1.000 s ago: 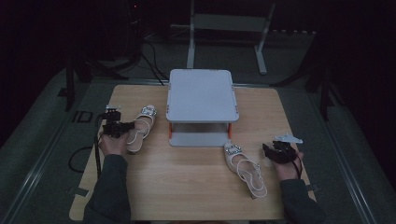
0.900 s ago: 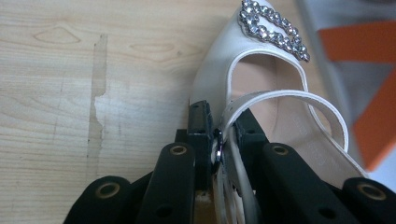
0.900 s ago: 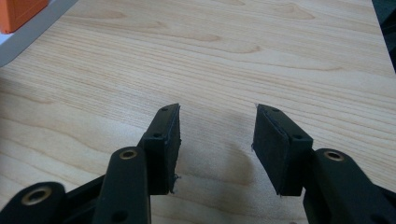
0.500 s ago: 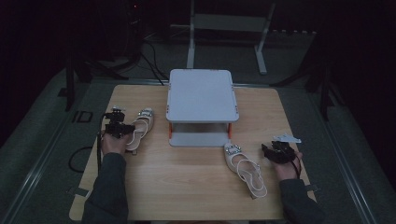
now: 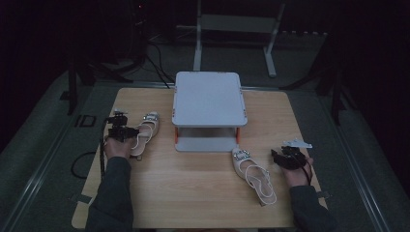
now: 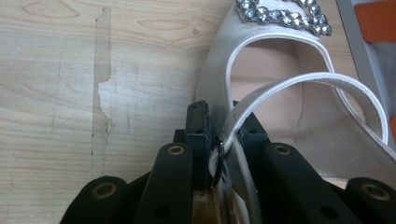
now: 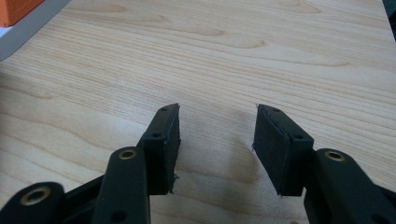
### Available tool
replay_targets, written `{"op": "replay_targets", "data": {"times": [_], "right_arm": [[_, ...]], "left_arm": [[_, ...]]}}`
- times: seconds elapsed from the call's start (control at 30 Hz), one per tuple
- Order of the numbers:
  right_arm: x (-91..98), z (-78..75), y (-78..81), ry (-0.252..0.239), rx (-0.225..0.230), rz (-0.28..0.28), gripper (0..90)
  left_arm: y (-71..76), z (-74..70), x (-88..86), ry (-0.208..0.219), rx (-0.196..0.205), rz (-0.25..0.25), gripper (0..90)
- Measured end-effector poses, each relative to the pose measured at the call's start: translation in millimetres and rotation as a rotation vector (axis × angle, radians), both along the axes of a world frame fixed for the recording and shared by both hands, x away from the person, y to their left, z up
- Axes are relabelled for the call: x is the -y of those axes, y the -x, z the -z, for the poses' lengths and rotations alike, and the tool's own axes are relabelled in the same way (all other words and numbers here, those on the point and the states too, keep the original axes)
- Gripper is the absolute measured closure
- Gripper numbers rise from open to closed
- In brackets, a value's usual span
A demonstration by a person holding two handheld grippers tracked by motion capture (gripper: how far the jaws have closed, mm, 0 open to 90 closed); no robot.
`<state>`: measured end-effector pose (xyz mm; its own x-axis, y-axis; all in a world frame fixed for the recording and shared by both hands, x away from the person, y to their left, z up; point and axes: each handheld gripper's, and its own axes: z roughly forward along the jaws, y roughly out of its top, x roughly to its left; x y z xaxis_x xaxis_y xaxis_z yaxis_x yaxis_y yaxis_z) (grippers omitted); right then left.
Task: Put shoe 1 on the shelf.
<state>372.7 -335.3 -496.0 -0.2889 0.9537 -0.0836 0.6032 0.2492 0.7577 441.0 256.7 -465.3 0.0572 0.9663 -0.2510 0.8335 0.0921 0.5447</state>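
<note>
Plainly, an early stage: one grip made, nothing placed.

Work in hand: a pair of white sandals on a wooden table, with a grey two-tier rack standing at the middle back; by judgement the shoes are bound for the rack.

Left gripper: jaws have just been closing and now pinch the thin heel strap of the left sandal; the strap runs between the pads in the left gripper view.

Left sandal: lies flat on the table left of the rack, jewelled toe band pointing away from the person, sole not lifted as far as the high view shows.

Right gripper: jaws stand wide apart over bare wood, nothing between them.

Right sandal: lies on the table in front of the rack's right corner, just beside the right gripper but apart from it, untouched.

Rack: top shelf and lower shelf both bare.

Done: strap of the left sandal gripped.

Left: lift and set the left sandal on a shelf; grip, lift and set the right sandal.

Risk, judged: a thin strap hold may let the shoe swing or tilt on lifting.
</note>
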Motion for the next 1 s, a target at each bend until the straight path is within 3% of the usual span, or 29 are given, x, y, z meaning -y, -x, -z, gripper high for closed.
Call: {"op": "replay_targets", "data": {"times": [0.2, 0.47, 0.63, 1.0], "right_arm": [[-0.3, 0.0, -0.2, 0.001, 0.0, -0.002, 50.5], [0.0, -0.5, 0.2, -0.003, 0.003, -0.001, 50.5], [0.9, -0.3, 0.1, -0.006, 0.002, 0.002, 50.5], [-0.1, 0.2, -0.3, 0.005, -0.001, -0.005, 50.5]], "left_arm": [[-0.9, -0.7, -3.3, 0.062, -0.03, -0.06, 80.8], [0.3, -5.7, 0.2, 0.098, -0.05, -0.131, 81.0], [3.6, -17.8, -0.2, 0.167, -0.006, -0.147, 80.9], [0.5, -61.5, 9.3, 0.178, 0.051, -0.162, 80.7]]}}
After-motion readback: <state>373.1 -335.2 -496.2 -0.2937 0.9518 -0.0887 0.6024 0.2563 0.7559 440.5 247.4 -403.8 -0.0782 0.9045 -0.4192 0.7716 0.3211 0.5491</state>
